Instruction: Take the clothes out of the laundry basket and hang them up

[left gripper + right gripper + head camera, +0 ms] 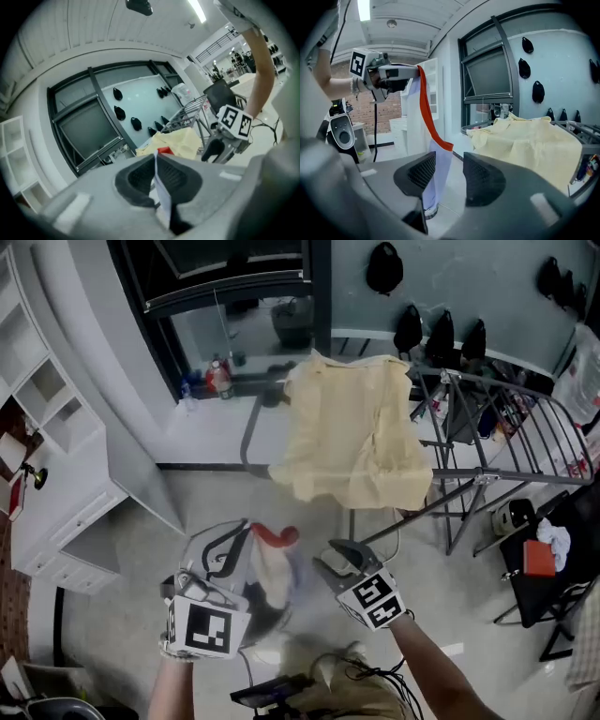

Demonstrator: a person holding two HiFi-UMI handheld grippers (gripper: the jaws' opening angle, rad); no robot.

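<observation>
My left gripper (pixel 239 538) is shut on a white garment with an orange-red trim (pixel 272 563), which hangs down from it. In the left gripper view a thin fold of the white fabric (pixel 159 187) is pinched between the closed jaws. My right gripper (pixel 339 559) is open just right of the hanging garment. In the right gripper view the white garment (pixel 437 164) hangs close in front of the gap, and the pads (pixel 480 180) do not press on it. The left gripper (pixel 391 77) holds its top. A pale yellow garment (pixel 354 432) is draped over the grey drying rack (pixel 511 442).
A white shelf unit (pixel 52 418) stands at the left. A black chair with a red item and a white cloth (pixel 539 563) stands at the right beside the rack. Bottles (pixel 217 379) stand on the sill by the dark-framed window. Cables (pixel 300 690) lie near my feet.
</observation>
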